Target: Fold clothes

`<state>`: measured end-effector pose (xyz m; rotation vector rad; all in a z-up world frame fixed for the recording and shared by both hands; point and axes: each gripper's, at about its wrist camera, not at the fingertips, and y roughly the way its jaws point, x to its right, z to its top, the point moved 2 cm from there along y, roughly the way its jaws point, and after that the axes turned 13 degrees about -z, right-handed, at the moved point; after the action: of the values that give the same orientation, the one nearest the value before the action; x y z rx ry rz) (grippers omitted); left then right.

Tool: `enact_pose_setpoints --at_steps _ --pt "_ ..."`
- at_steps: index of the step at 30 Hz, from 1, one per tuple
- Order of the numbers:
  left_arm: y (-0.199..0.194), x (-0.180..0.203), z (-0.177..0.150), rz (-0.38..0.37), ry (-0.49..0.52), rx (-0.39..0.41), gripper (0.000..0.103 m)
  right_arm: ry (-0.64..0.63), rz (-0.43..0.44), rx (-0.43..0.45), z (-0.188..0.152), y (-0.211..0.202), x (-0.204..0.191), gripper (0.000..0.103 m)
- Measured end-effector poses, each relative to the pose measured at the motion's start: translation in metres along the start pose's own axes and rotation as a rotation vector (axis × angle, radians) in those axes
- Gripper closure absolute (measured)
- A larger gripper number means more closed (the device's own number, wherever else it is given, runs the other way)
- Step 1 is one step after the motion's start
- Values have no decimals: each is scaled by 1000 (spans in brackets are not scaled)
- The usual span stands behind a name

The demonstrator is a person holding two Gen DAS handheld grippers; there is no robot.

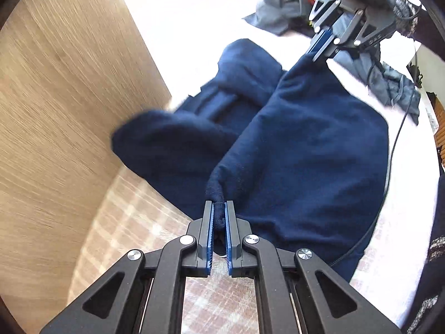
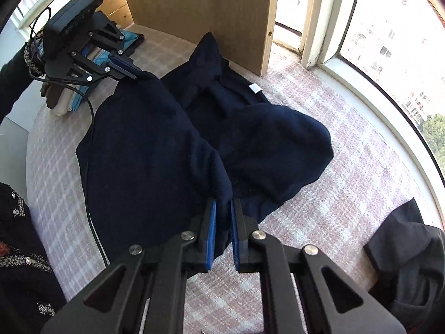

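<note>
A navy blue sweatshirt (image 1: pixel 306 144) lies partly lifted over a pink checked cloth surface (image 2: pixel 319 222). My left gripper (image 1: pixel 219 208) is shut on one corner of its edge, fabric pinched between the blue pads. My right gripper (image 2: pixel 223 208) is shut on another corner of the same garment (image 2: pixel 144 150). In the left wrist view the right gripper (image 1: pixel 319 48) shows at the top right, holding the far corner. In the right wrist view the left gripper (image 2: pixel 130 72) shows at the upper left. The held edge is raised between them while the rest, with a white label (image 2: pixel 256 88), lies bunched beyond.
A wooden panel (image 1: pixel 64 105) stands close beside the sweatshirt. A dark grey garment (image 2: pixel 411 258) lies at the right, another grey one (image 1: pixel 278 11) at the back. Folded clothes (image 2: pixel 72 97) are stacked far left. A black cable (image 2: pixel 90 194) trails across. Windows (image 2: pixel 389 41) border the surface.
</note>
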<state>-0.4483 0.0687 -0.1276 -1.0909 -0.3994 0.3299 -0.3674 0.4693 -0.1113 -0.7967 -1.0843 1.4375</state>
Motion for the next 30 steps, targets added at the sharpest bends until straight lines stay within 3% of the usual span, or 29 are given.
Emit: enact_pose_setpoints --at_steps 4,9,18,22,25,27,29,30 --pt "-11 -16 26 97 25 29 97 58 -59 35 14 -5 28 93" --pt "17 -49 47 200 44 -11 97 85 -104 39 37 28 54 93" --pt "52 -78 36 251 31 -51 95 42 -153 -10 36 87 58 93" --pt "32 -77 33 319 10 -26 85 140 -177 7 32 67 72 71" --pt "-9 -80 22 360 -60 34 84 297 -145 56 17 37 89 68" --pt "-39 -82 10 301 -148 93 81 403 -76 83 4 23 94 58" --pt "-49 -84 -2 174 -237 150 67 478 -19 105 -12 13 95 52" --pt "-54 -85 -8 109 -281 178 66 490 -8 103 -13 13 92 52"
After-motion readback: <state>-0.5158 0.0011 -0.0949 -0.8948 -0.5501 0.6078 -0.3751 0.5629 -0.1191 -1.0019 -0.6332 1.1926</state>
